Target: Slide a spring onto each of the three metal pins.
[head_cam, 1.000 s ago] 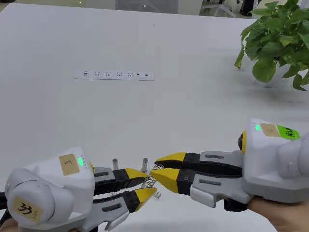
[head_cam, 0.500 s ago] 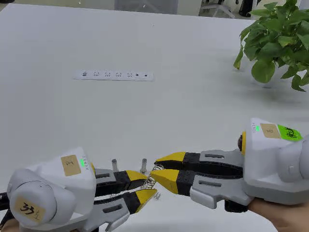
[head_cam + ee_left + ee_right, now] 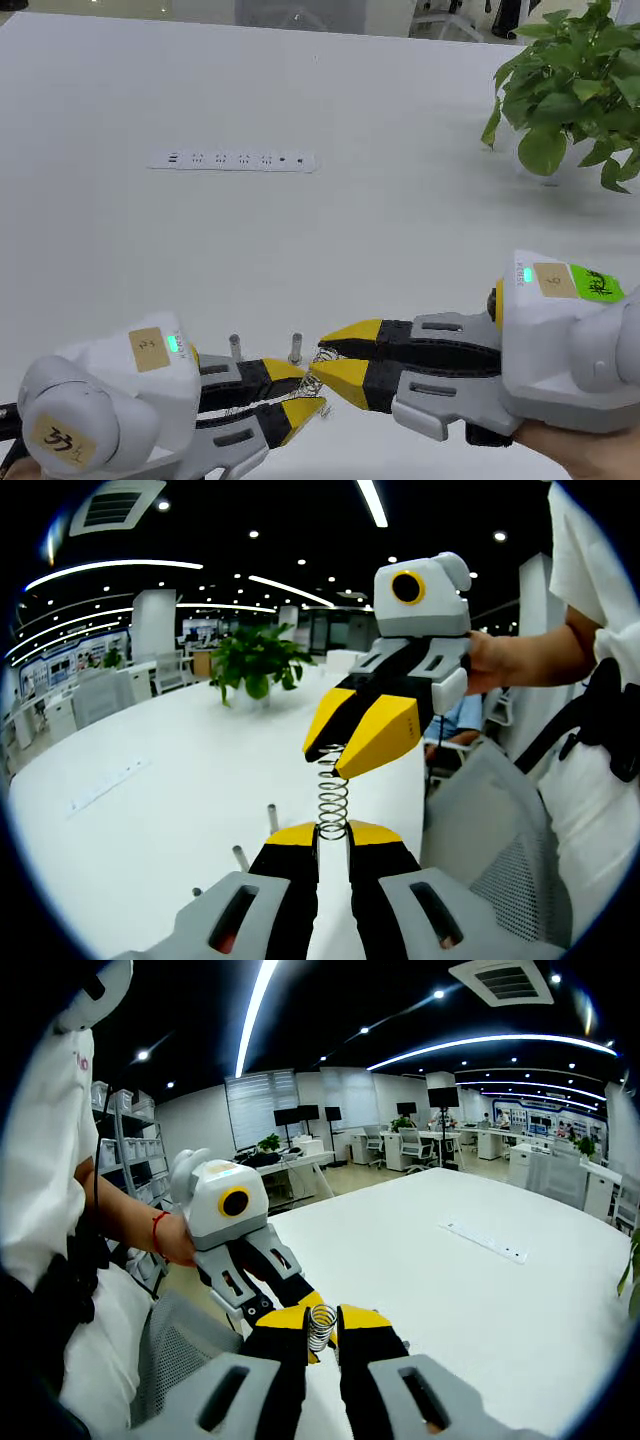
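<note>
The left claw (image 3: 332, 834) and the right claw (image 3: 334, 762) each pinch an end of one spring (image 3: 332, 798), which spans the gap between their tips; a bare pin (image 3: 295, 346) stands just beyond. Pulling apart or releasing unevenly could deform or fling it.

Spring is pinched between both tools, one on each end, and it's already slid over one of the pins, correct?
Not on a pin. The spring is pinched between the left tool and right tool, one on each end, but held in the air. The left gripper view shows two pins standing bare beside it.
</note>
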`<state>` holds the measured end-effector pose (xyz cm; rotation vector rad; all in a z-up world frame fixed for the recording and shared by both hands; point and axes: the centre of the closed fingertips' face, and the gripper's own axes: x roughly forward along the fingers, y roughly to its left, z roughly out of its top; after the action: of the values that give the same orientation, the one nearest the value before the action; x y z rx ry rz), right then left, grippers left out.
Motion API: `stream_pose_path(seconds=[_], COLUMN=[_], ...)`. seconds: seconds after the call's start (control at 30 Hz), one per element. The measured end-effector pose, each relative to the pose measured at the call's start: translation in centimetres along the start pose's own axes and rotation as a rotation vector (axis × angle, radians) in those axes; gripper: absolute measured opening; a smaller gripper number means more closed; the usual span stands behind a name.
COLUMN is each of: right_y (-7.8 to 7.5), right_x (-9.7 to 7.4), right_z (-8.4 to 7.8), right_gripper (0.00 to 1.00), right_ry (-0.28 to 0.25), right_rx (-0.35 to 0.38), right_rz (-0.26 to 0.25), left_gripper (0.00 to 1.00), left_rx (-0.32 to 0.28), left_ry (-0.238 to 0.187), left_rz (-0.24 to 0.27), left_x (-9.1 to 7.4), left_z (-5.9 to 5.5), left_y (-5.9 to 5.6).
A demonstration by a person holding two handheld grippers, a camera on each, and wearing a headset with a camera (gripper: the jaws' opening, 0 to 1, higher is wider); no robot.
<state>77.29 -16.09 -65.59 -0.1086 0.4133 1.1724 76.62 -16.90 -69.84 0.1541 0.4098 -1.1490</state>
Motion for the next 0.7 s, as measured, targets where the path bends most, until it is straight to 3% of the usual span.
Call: stream_pose_path(seconds=[0.33, 0.6, 0.7], right_y=[0.04, 0.16, 0.40], right_x=[0.00, 0.04, -0.04], right_z=[-0.09, -0.10, -0.29], right_gripper=[0.12, 0.19, 0.22], right_ry=[0.012, 0.019, 0.051], right_rx=[-0.004, -0.003, -0.034], right_rz=[0.003, 0.014, 0.038], left_gripper=[0.10, 0.10, 0.09], left_rx=[0.005, 0.006, 0.007], left_ry=[-0.008, -0.013, -0.011], left_rz=[-0.006, -0.014, -0.014], left_x=[0.01, 0.10, 0.13], left_z=[0.02, -0.08, -0.17], left_y=[-0.07, -0.21, -0.19])
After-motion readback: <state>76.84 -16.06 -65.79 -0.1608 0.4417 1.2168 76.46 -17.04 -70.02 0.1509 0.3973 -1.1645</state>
